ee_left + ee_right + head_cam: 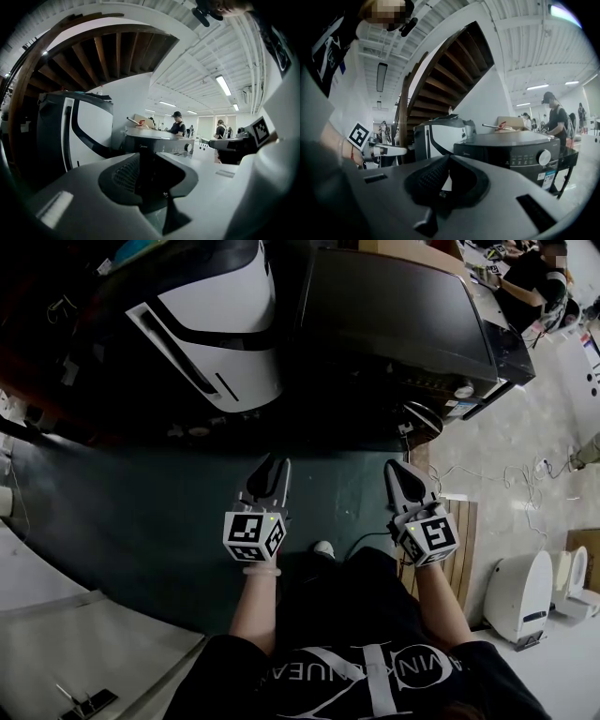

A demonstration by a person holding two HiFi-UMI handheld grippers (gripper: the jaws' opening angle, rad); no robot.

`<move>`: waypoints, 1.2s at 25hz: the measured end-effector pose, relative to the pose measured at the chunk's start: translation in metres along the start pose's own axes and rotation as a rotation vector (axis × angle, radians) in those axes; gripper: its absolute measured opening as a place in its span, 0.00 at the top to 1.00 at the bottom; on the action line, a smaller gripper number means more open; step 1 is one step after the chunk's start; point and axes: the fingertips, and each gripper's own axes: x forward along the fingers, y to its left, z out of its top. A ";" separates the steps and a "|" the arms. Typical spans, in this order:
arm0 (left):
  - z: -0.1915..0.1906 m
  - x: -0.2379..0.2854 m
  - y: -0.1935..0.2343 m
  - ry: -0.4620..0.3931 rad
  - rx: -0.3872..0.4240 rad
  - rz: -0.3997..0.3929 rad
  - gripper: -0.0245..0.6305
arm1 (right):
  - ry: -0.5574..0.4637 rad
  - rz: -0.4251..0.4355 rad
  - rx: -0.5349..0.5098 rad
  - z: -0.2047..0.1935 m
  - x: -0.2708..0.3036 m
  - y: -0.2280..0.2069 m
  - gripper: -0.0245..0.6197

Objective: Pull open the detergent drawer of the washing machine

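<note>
The dark washing machine stands ahead of me, its control panel with a round knob along the front top edge. The detergent drawer cannot be made out on the dark front. Both grippers are held level over the green floor, short of the machine and apart from it. My left gripper has its jaws a little apart with nothing between them. My right gripper has its tips together and holds nothing. The machine fills the middle of the left gripper view. In the right gripper view the machine and its knob lie right of centre.
A white and black appliance stands left of the machine, under a wooden staircase. Cables trail over the pale floor to the right, near a wooden pallet and a white bin. People work at tables behind.
</note>
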 end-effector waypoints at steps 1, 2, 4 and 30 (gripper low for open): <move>-0.003 0.003 0.001 0.007 0.001 -0.009 0.81 | 0.004 -0.001 0.010 0.001 0.003 0.001 0.94; -0.004 0.007 0.001 0.013 0.001 -0.018 0.81 | 0.007 0.000 0.016 0.003 0.006 0.001 0.94; -0.006 0.015 -0.001 0.018 -0.004 -0.039 0.81 | 0.012 -0.002 0.016 0.003 0.009 -0.001 0.94; -0.049 0.177 0.013 0.047 -0.342 -0.198 0.81 | 0.096 0.064 0.027 -0.060 0.132 -0.049 0.94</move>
